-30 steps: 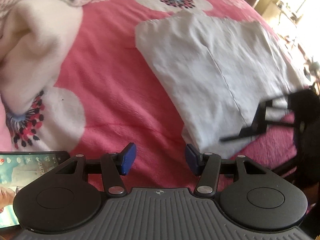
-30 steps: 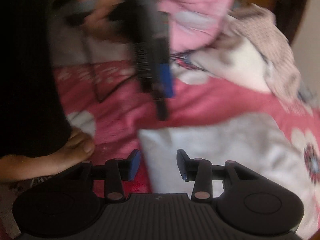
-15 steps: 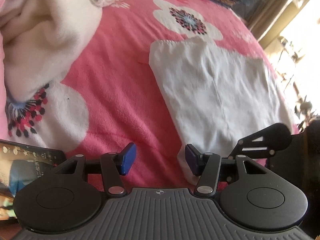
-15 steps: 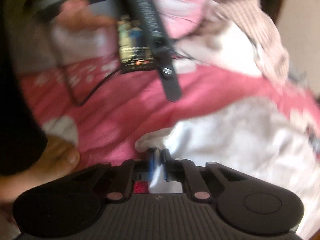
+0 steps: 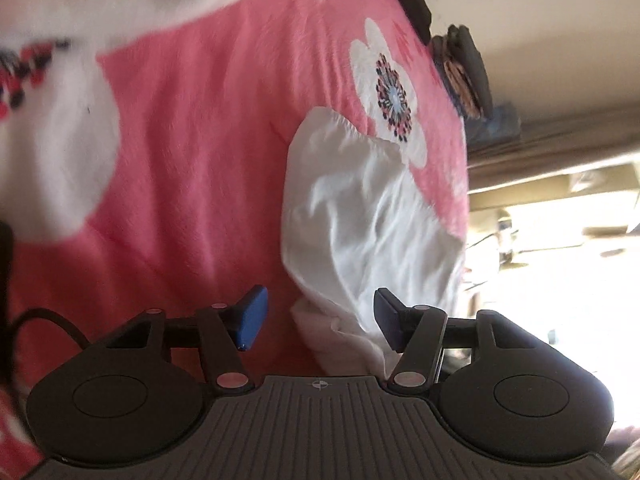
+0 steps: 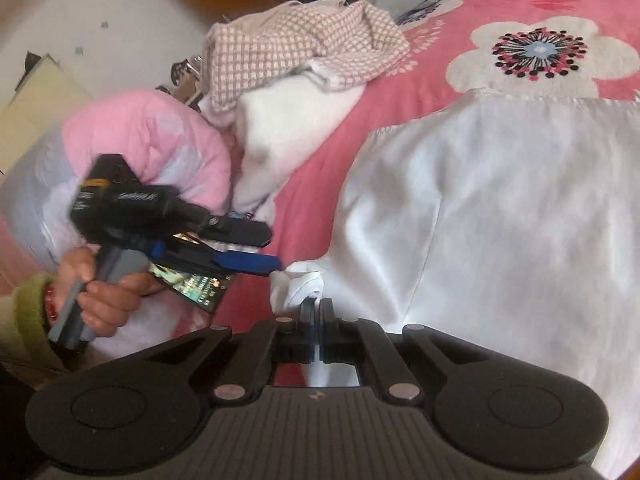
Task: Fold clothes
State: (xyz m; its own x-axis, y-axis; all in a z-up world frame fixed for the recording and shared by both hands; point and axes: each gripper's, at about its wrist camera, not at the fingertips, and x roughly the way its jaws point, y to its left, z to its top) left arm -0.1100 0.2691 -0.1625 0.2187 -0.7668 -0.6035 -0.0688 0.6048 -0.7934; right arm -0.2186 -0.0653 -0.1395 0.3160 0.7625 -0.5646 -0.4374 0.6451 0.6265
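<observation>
A second ago the right hand-held gripper (image 6: pixel 316 310) had its jaws apart above the white cloth (image 6: pixel 500 220). Now they are pressed together, and a bunched corner of that cloth is pinched between them. The cloth has changed too: it lay flat before, and now its near corner is pulled up into a small knot of folds.

The left hand-held gripper (image 5: pixel 318 318) has tipped and rolled, so the bed looks slanted in its view. Its jaws are spread and are opening wider. The near edge of the white cloth (image 5: pixel 372 232) lies between the blue pads (image 5: pixel 252 318), but they do not press on it.

The white cloth lies on the pink bed cover (image 6: pixel 400 100) with big white flowers, right below one flower. From the right side, a hand (image 6: pixel 100 292) in a green sleeve holds the left hand-held gripper's handle, and its blue tip (image 6: pixel 248 260) is just beside the pinched corner. A checked cloth (image 6: pixel 296 48) and a fluffy white cloth (image 6: pixel 296 120) are piled further back on the bed.
</observation>
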